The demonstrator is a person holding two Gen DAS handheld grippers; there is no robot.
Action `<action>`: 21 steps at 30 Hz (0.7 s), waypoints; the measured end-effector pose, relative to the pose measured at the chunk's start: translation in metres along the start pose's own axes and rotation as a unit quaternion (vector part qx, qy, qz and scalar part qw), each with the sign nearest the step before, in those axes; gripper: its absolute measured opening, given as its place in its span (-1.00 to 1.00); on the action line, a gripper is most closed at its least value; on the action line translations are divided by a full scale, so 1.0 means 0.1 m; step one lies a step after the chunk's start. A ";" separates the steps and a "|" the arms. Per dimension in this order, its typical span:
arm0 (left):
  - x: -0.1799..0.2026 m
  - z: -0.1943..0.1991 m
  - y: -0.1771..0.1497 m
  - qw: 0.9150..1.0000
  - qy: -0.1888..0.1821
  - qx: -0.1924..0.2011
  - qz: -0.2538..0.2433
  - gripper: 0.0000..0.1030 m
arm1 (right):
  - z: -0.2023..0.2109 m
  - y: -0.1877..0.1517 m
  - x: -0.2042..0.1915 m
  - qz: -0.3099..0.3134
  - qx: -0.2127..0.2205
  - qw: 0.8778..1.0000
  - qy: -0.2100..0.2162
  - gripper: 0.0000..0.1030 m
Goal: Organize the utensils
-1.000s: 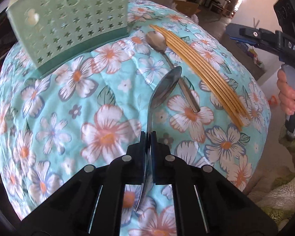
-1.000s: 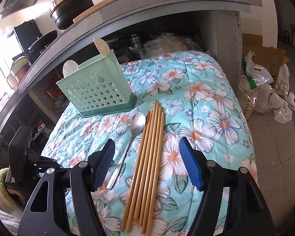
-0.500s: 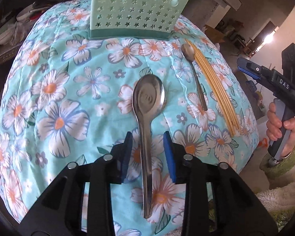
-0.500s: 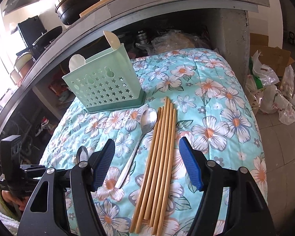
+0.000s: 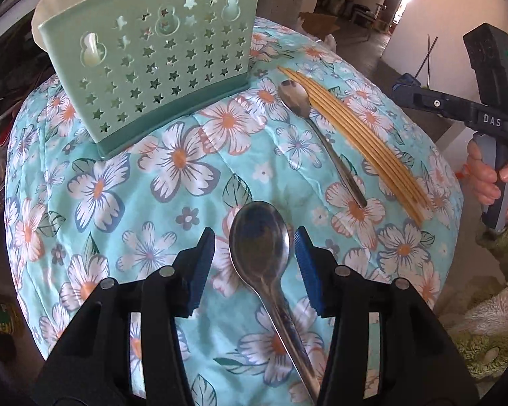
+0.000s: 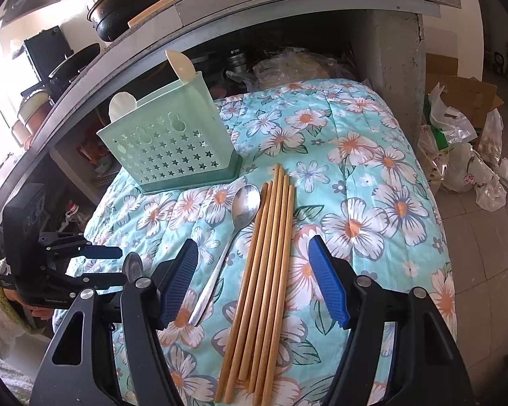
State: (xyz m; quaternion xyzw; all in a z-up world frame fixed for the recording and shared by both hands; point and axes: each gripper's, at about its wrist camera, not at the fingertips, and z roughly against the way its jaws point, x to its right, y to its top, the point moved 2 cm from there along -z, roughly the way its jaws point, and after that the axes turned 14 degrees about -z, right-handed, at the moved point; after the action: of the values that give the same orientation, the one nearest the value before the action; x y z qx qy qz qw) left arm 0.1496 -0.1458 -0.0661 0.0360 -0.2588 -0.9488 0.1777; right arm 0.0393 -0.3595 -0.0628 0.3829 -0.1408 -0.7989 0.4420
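A mint green utensil holder [image 5: 159, 67] with star holes stands at the far side of the floral cloth [image 5: 186, 169]; it also shows in the right wrist view [image 6: 172, 149]. My left gripper [image 5: 254, 267] is open, its jaws on either side of the bowl of a large steel spoon [image 5: 260, 250] that lies on the cloth. A smaller steel spoon [image 5: 318, 135] lies beside several bamboo chopsticks [image 5: 355, 135]. My right gripper [image 6: 254, 287] is open above the chopsticks [image 6: 264, 270] and the small spoon [image 6: 233, 230]. The left gripper [image 6: 98, 264] shows at the left there.
Two cream plastic spoons [image 6: 179, 64] stand in the holder. A concrete counter [image 6: 288, 3] with a black pot [image 6: 125, 3] hangs over the far side. Plastic bags [image 6: 474, 155] and a cardboard box lie on the floor to the right.
My left gripper was shut on the large spoon's handle and has opened; the spoon now lies flat on the cloth between its jaws. The right gripper has stayed open, moving slightly forward.
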 end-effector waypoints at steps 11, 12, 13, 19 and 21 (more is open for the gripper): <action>-0.08 -0.23 -0.02 0.999 -0.043 0.015 0.027 -0.61 | -0.14 0.10 -0.09 0.025 -0.008 1.000 0.016 0.19; -0.06 -0.25 -0.02 0.999 -0.042 0.015 0.026 -0.67 | -0.17 0.12 -0.11 0.030 -0.010 0.999 0.019 0.11; -0.04 -0.26 -0.02 0.999 -0.038 0.016 0.024 -0.69 | -0.22 0.15 -0.13 0.036 -0.014 0.999 0.022 0.06; 0.03 -0.20 -0.08 0.998 -0.030 0.031 0.034 -0.89 | -0.57 0.29 -0.22 0.052 -0.043 0.997 0.040 -0.34; 0.05 -0.17 -0.11 0.998 -0.023 0.035 0.036 -0.91 | -0.70 0.36 -0.23 0.058 -0.048 0.996 0.036 -0.43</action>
State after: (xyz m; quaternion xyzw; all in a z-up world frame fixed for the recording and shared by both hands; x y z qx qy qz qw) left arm 0.1444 -0.1468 -0.0864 0.0109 -0.2969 -0.9327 0.2044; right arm 0.1197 -0.3537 -0.0780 0.3814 -0.1084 -0.7631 0.5104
